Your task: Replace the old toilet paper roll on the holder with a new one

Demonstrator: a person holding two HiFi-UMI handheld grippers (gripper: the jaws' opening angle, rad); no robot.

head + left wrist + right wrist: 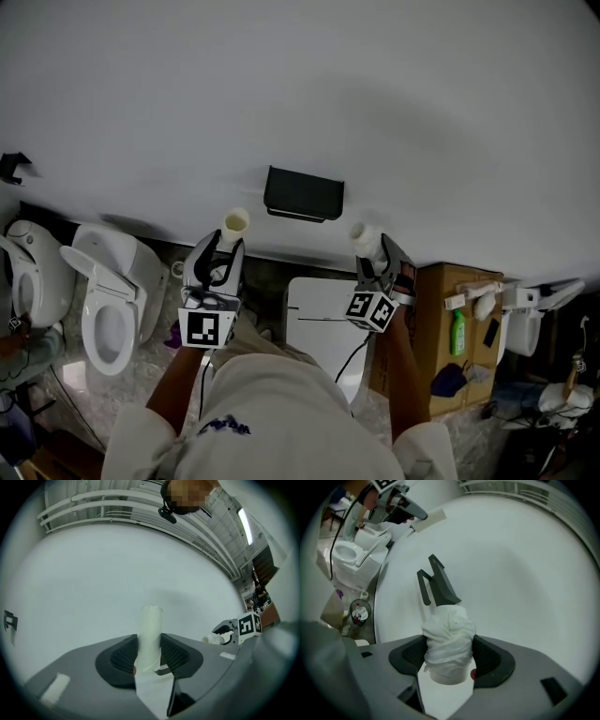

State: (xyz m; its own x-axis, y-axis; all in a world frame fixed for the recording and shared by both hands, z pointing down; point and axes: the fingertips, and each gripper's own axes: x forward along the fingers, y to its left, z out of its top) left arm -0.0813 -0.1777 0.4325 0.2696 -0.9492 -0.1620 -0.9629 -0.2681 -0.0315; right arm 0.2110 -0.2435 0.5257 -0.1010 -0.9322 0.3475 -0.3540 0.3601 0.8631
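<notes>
Nearest me, low in the left gripper view, the left gripper (pixel 149 654) is pinched narrow on a bare pale tube (pixel 151 630) that stands upright between its pads. Low centre in the right gripper view, the right gripper (pixel 449 660) is clamped wider round a thin, loosely wrapped paper roll (pixel 449 637). Beyond both, mid-frame in the head view, the black holder (pixel 303 194) sits on the white wall (pixel 394 103). It looks empty, though I can't see under its cover. I'd judge this is the loading step: next, the roll needs lining up with the holder and seating without being squashed.
</notes>
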